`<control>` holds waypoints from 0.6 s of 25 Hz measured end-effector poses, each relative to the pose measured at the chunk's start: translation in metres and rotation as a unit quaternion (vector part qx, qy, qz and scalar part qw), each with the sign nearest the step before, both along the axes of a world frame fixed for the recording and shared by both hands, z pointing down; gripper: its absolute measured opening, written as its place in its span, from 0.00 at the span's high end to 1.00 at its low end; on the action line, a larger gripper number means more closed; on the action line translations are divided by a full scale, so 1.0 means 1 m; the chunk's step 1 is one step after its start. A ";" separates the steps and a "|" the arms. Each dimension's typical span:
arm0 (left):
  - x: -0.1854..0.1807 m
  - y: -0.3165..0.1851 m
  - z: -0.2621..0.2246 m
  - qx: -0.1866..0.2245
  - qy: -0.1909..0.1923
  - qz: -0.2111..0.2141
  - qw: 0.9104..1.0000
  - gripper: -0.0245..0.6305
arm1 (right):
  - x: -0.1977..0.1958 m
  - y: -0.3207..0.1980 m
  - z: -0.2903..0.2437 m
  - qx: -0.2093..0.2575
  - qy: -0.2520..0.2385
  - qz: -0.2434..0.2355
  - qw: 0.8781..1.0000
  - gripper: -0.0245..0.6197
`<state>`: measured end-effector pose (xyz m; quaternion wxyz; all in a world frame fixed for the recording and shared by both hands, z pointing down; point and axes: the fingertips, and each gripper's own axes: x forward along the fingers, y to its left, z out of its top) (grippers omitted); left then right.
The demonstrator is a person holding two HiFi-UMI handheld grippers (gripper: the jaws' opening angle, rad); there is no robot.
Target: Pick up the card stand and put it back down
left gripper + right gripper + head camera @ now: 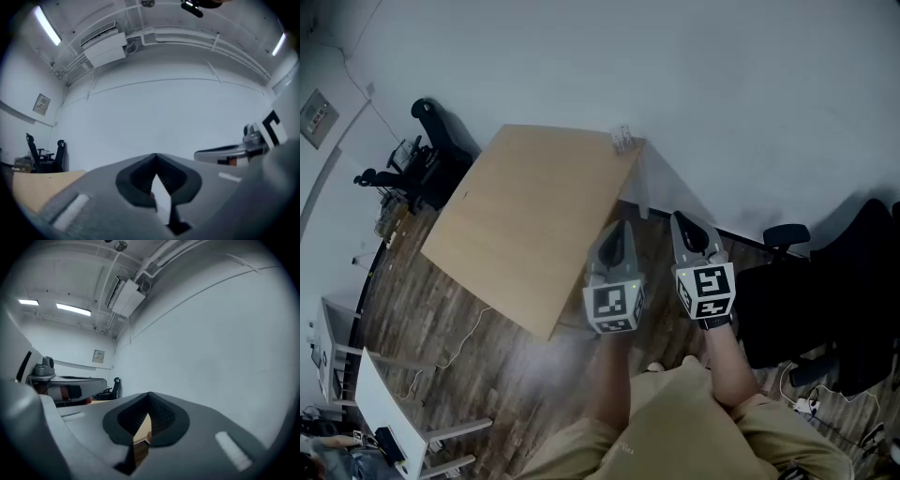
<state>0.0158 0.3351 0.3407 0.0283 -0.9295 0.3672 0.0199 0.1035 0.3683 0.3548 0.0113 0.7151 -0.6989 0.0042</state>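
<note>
Head view, steeply down: small pale card stand [622,138] at the far corner of the light wooden rectangular worktop [525,216], right by the edge near the white wall [694,75], too small here to tell shape or material for sure. Well apart from both tools. Side by side and level, off the near right edge of the worktop and close to the person's body: left gripper [619,230] and right gripper [686,223]. Left gripper view: fingers [136,180] closed tip to tip, nothing between them, only wall and a strip of worktop beyond. Right gripper view: same again, fingers [164,416] shut together and empty

Judged from size alone: probably very light, stiff rather than soft, likely smooth and so apt to slip or tip under a sideways nudge. Best taken low, across the thin way near the base, fingers opened first and squared to the flat faces, with a gentle squeeze. So near the corner, easily knocked off the edge; worth approaching from the worktop side and setting back down upright, a little in from the rim
</note>
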 end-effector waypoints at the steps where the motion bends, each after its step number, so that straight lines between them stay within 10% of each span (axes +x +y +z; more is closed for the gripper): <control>1: -0.006 -0.005 0.000 0.000 0.002 0.000 1.000 0.96 | -0.005 -0.004 0.001 0.000 0.000 0.002 1.000 0.96; 15: -0.035 -0.070 0.033 -0.012 -0.022 -0.033 0.999 0.96 | 0.023 -0.046 0.027 -0.007 -0.010 0.014 1.000 0.96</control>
